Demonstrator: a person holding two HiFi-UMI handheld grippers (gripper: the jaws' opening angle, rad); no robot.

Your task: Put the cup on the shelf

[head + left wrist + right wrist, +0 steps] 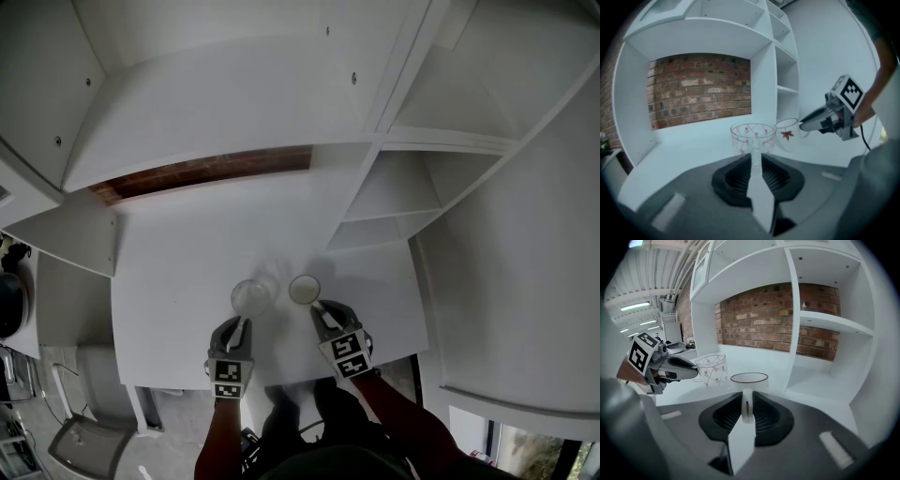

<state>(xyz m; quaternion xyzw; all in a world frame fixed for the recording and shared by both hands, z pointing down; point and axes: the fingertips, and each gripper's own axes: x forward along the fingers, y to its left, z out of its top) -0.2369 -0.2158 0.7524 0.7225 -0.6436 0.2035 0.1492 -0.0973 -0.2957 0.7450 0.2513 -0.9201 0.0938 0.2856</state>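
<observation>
My left gripper (240,328) is shut on a clear glass cup (251,296) with a red pattern, pinching its near side. The same glass cup (752,136) stands upright just past my left gripper (756,159). My right gripper (323,313) is shut on a white mug (304,289) with a dark red rim. The mug's handle (746,405) sits between the jaws of my right gripper (747,408). A red leaf shows on the mug (788,135). The two cups are side by side over the white desk (187,253). The white shelf unit (394,202) rises at the right.
A brick wall (698,89) backs the wide alcove over the desk. Open shelf compartments (825,319) are stacked to the right of a white upright panel (794,319). The desk's front edge (281,380) runs just behind both grippers. A cabinet (66,234) stands at the left.
</observation>
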